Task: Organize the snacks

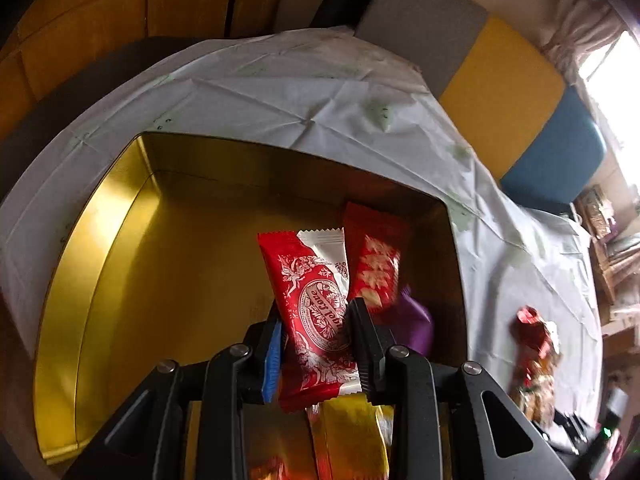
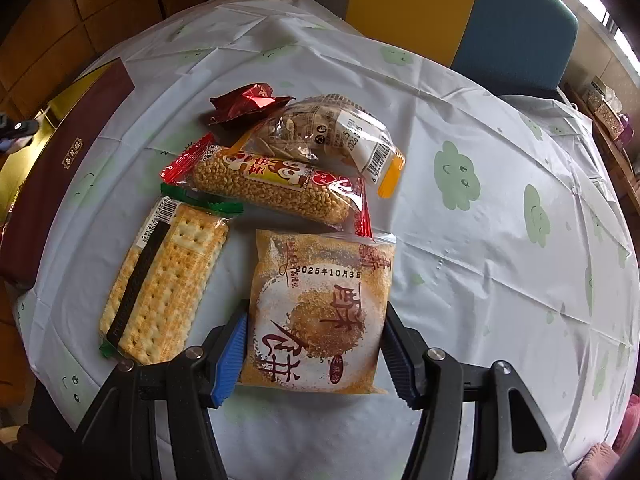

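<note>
Table [image 2: 480, 240]: round, white cloth w/ pale green cloud prints; creased.
Tin [image 1: 120, 264]: big gold box on the cloth, open top, mostly bare floor. In right wrist view it sits at table's left edge, dark red outer wall w/ small gold label.
Chairs [image 2: 516, 28]: yellow + blue seats behind the table.
Left tongs [image 1: 316, 344]: narrow, clamped on red wafer [image 1: 312, 312], held above the tin's right part. Wafer is red/white w/ ornate oval print, stands between the pads.
In tin: red pack [image 1: 376, 264] w/ gold print near right wall, purple pack [image 1: 416, 324] just beside it, gold pack [image 1: 352, 436] below the tongs, partly hidden.
Right tongs [image 2: 316, 348]: about half wide, pads either side of biscuit bag [image 2: 320, 312]; whether pads press it — can't tell. Bag lies flat on cloth.
Snack pile, near the tin's right: crackers [image 2: 164, 280] left of the bag; rice bar [image 2: 272, 188] above it; clear bag w/ barcode [image 2: 332, 132] behind; red foil pack [image 2: 248, 104] farthest.
</note>
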Demonstrator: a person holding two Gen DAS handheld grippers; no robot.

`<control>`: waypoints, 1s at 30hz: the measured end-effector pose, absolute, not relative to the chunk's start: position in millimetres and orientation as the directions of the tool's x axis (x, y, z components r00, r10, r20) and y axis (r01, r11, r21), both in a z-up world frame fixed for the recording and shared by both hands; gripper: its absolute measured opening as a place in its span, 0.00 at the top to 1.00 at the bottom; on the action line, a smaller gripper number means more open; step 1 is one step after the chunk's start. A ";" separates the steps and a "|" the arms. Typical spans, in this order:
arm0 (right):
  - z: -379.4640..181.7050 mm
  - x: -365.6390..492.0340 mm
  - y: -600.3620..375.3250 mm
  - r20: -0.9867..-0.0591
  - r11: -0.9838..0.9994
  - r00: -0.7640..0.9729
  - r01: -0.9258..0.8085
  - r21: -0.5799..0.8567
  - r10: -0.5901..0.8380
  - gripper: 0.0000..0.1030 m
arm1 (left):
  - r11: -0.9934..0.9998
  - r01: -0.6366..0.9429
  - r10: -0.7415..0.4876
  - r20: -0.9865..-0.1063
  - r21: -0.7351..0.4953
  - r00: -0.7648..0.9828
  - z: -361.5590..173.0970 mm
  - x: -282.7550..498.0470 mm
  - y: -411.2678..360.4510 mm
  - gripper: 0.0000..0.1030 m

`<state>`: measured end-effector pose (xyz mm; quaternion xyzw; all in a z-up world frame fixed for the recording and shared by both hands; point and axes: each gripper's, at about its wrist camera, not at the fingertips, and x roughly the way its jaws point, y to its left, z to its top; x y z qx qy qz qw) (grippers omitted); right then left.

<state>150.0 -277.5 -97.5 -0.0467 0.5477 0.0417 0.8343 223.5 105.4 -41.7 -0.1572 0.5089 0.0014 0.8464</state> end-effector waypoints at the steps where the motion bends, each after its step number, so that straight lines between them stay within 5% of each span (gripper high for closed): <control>1: -97.8 149.8 -277.0 -0.917 0.992 0.398 -0.122 -0.035 0.017 0.40 | 0.952 -0.158 -0.155 -0.861 -0.261 0.484 -43.9 229.6 103.3 0.70; 4: -98.7 150.1 -276.1 -0.919 0.992 0.395 -0.124 -0.031 0.021 0.40 | 0.961 -0.159 -0.121 -0.864 -0.224 0.489 -52.0 244.4 98.9 0.70; 8: -98.6 150.4 -276.2 -0.919 0.992 0.395 -0.124 -0.028 0.023 0.40 | 0.944 -0.194 -0.156 -0.875 -0.269 0.458 -62.0 254.2 105.4 0.51; 30: -97.9 144.8 -271.3 -0.904 0.987 0.427 -0.136 -0.079 -0.014 0.40 | 0.993 -0.066 -0.038 -0.774 -0.103 0.632 0.7 88.8 69.3 0.51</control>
